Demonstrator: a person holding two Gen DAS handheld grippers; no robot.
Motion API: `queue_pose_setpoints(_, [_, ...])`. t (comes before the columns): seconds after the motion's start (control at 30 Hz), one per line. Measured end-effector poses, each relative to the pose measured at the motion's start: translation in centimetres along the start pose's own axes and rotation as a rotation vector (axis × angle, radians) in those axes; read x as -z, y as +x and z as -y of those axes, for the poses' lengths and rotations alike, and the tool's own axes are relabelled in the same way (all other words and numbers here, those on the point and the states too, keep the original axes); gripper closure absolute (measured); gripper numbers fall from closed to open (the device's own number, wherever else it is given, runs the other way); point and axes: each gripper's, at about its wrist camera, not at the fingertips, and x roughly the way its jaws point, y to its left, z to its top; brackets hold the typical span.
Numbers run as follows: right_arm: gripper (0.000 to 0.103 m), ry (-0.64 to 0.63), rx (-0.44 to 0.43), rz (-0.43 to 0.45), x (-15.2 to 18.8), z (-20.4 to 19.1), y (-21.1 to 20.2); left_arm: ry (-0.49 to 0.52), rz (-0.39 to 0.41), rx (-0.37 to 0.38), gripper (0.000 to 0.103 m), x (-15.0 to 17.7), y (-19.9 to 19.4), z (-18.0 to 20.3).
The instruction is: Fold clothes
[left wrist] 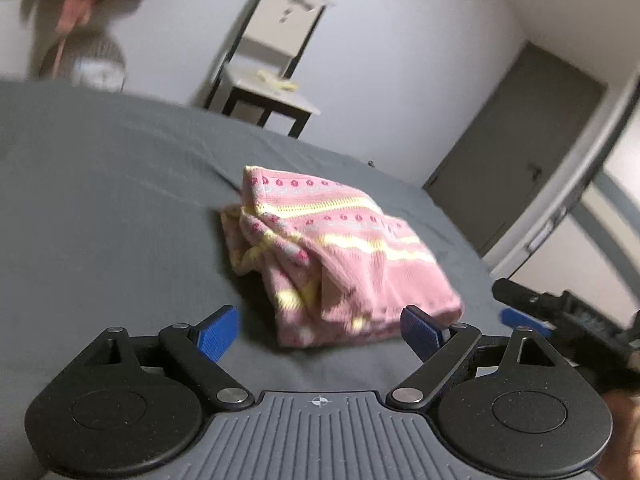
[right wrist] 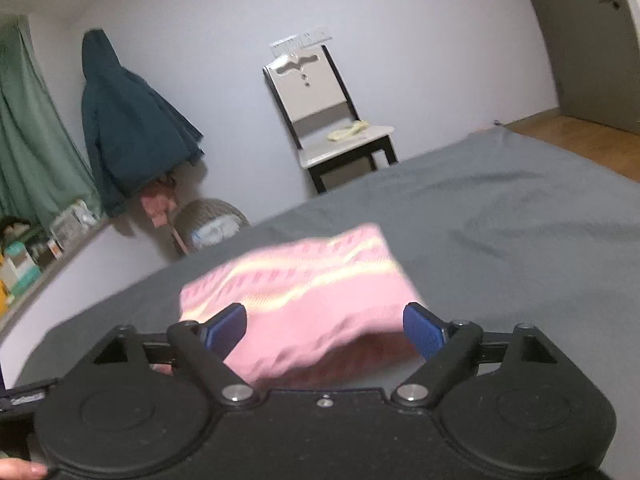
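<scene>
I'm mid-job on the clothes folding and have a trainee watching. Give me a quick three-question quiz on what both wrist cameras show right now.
1. True or false: the left gripper is clamped on the pink sweater.
2. Multiple choice: the sweater lies on A) the chair, B) the grey bed sheet, C) the wooden floor.
3. Fill in: in the right wrist view, a dark teal ____ hangs on the wall left of the chair.

Key
1. False: both pads stand wide apart, clear of the fabric. The right gripper is open too.
2. B.
3. Jacket.
</scene>
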Motion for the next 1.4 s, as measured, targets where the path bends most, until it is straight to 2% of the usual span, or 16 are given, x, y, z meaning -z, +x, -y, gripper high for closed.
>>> queue_pose_setpoints(0.07, [0.000,-0.001,0.046,0.015,1.7,-2.2,-1.2,0.055,-0.004,-0.017,0.014,1.0,-1.5,0.6])
queue_pose_setpoints(0.13, [0.000,-0.005,0.089,0.033,3.1,-3.9,-1.9,0.096,-0.016,-0.037,0.014,0.9,-1.5,0.4])
queue_pose_setpoints(0.23, [0.000,-0.051,0.120,0.032,3.0,-4.9,-1.8,0.156,-0.032,-0.082,0.014,0.2,-0.8,-0.1])
queue_pose_setpoints(0.33, [0.000,-0.030,0.142,0.040,2.9,-4.9,-0.8,0.208,-0.024,-0.139,0.014,0.4,-0.1,0.1])
queue_pose_setpoints(0.47, [0.000,-0.005,0.181,-0.003,3.4,-4.6,1.9,0.209,-0.028,-0.224,0.014,0.7,1.6,-0.8])
queue_pose_setpoints(0.6, [0.000,0.044,0.170,-0.053,3.8,-3.4,4.3,0.166,-0.024,-0.281,0.014,0.7,3.8,-2.1])
queue_pose_setpoints(0.73, [0.000,0.028,0.197,-0.009,4.3,-3.0,4.8,0.156,-0.014,-0.292,0.014,0.4,6.1,-2.7])
queue_pose_setpoints(0.87, [0.000,-0.091,0.240,0.029,4.8,-3.5,5.6,0.180,0.004,-0.299,0.014,0.0,7.9,-2.3])
queue_pose_setpoints(0.97, [0.000,-0.118,0.228,0.008,5.4,-3.8,6.3,0.196,0.018,-0.311,0.014,-0.5,9.1,-1.9])
queue_pose_setpoints(1.1, [0.000,-0.124,0.224,-0.071,6.1,-3.7,7.9,0.228,0.010,-0.309,0.013,-1.4,10.7,-1.7])
queue_pose_setpoints(1.13, [0.000,-0.130,0.232,-0.080,6.3,-3.7,8.1,0.249,0.007,-0.312,0.010,-1.4,11.0,-1.6])
queue_pose_setpoints(1.2, [0.000,-0.144,0.230,-0.047,6.7,-3.8,7.8,0.273,-0.002,-0.312,0.001,-1.5,11.6,-1.5])
queue_pose_setpoints(1.4, [0.000,-0.187,0.274,-0.046,7.3,-4.5,7.9,0.292,-0.014,-0.286,0.000,-1.8,11.9,-1.7])
